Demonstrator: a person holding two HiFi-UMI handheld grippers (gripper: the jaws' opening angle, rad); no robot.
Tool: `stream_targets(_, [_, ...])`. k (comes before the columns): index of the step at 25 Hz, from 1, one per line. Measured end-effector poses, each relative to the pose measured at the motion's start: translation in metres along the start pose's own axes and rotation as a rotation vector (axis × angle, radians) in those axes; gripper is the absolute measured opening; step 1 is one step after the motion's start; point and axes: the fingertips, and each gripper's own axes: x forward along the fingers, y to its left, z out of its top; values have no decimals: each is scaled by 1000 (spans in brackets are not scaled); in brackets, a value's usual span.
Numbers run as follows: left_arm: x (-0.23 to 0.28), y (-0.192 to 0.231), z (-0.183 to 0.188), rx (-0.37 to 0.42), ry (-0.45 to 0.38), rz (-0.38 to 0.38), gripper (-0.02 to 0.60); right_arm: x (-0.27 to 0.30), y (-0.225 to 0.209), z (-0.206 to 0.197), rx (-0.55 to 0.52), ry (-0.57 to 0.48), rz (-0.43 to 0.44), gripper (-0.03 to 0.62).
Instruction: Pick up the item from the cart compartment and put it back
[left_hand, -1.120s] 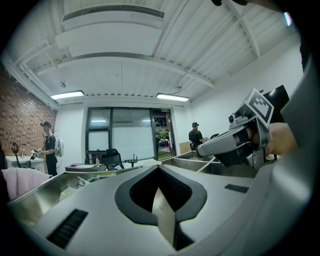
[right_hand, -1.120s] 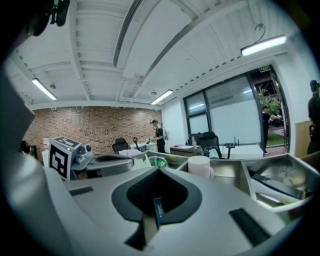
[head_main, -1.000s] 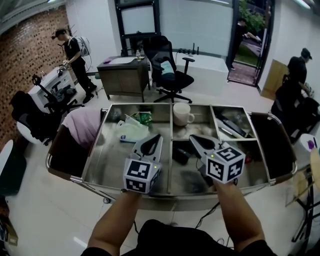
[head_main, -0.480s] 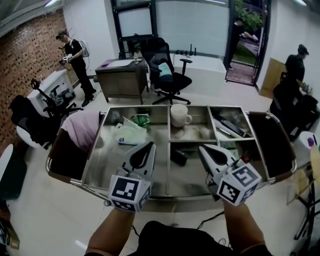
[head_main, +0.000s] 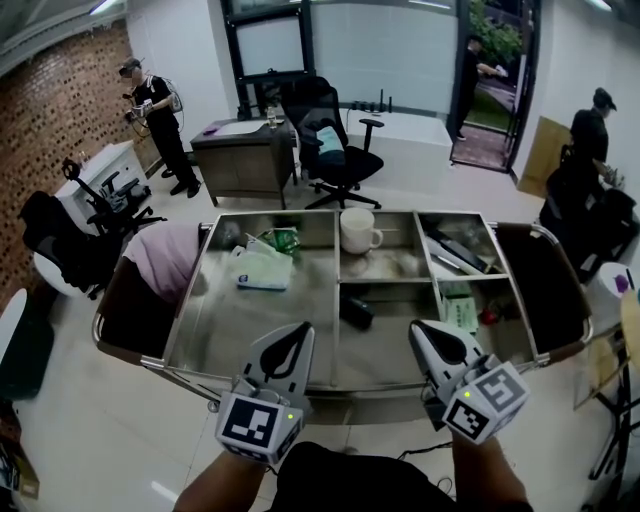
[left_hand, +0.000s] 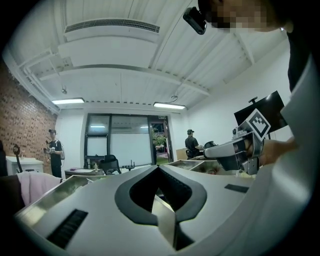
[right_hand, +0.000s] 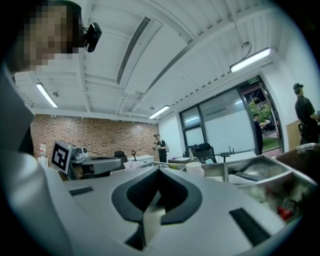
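The steel cart (head_main: 330, 366) has several compartments. A small black item (head_main: 355, 312) lies in the near middle one. A white mug (head_main: 358, 230) stands in the far middle one. A white packet (head_main: 262, 269) and a green packet (head_main: 284, 239) lie in the big left one. My left gripper (head_main: 302, 329) and right gripper (head_main: 419, 328) hover at the cart's near edge, both shut and empty. In the left gripper view the left gripper's (left_hand: 159, 167) tips meet. The right gripper's (right_hand: 159, 169) tips meet likewise in its own view.
A pink cloth (head_main: 166, 254) fills the cart's left side bag. A green box (head_main: 459, 309) and a red thing (head_main: 488, 317) lie in the near right compartment. Beyond the cart are an office chair (head_main: 335, 140), a desk (head_main: 242, 150) and several people.
Both grippers have drawn back toward me, from over the near compartments to the cart's near edge. Both stayed shut and empty. The items in the cart have not moved.
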Motion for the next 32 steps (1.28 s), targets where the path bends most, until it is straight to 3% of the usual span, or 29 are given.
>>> stream_targets(32, [-12, -15, -10, -5, 28, -13, 0, -16, 15, -13, -4, 27, 9, 14])
